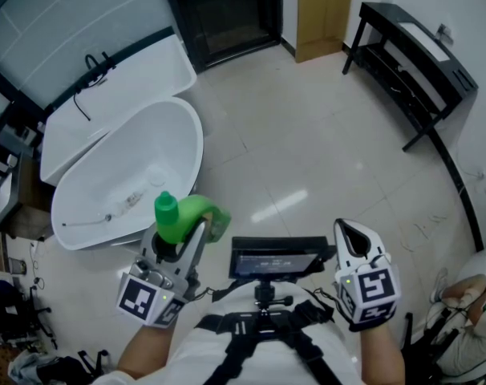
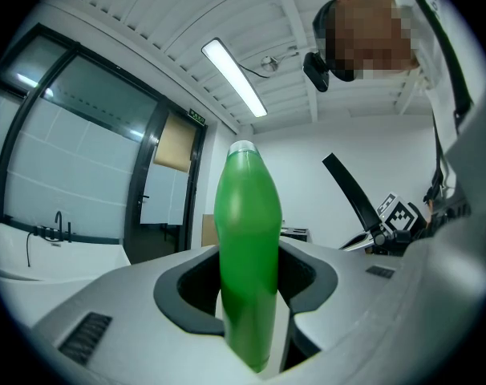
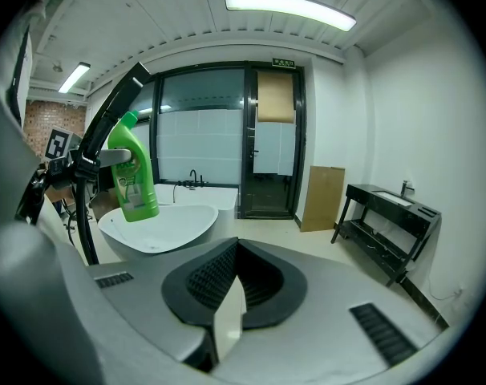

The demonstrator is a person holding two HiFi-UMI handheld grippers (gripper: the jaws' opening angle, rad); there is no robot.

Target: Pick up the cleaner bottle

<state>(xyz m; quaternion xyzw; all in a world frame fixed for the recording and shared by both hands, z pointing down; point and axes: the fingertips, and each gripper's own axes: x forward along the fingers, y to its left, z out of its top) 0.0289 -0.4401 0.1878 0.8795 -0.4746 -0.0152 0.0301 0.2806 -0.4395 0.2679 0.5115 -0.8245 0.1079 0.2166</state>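
The cleaner bottle (image 1: 184,215) is off the floor and clamped in your left gripper (image 1: 177,245). Its jaws stand partly apart and press on the green body from both sides. In the left gripper view the bottle rises straight up between the jaws, with its base cut off below them and only a plain green side facing the camera. From your head the gripper covers the lower body, so you see just the cap and shoulder, tilted toward the oval bathtub (image 1: 196,155) and overlapping its near end. The right gripper view shows the bottle hanging upright above the bathtub's rim, and the print on its label is too small to read.

Your right gripper (image 1: 354,235) is well apart from the bathtub on the side away from it. Its jaws are together with nothing between them. A dark screen (image 1: 275,257) on your chest rig sits between the two grippers.

Behind the bathtub a second tub (image 1: 119,87) runs along the tiled wall and carries a black tap (image 1: 95,61). Past the bathtub's far end are a dark doorway (image 1: 227,14) and a brown panel (image 1: 323,14). A black console table (image 1: 411,62) stands across the floor, far from the bathtub. The dark clutter at the bathtub's left is hard to make out.
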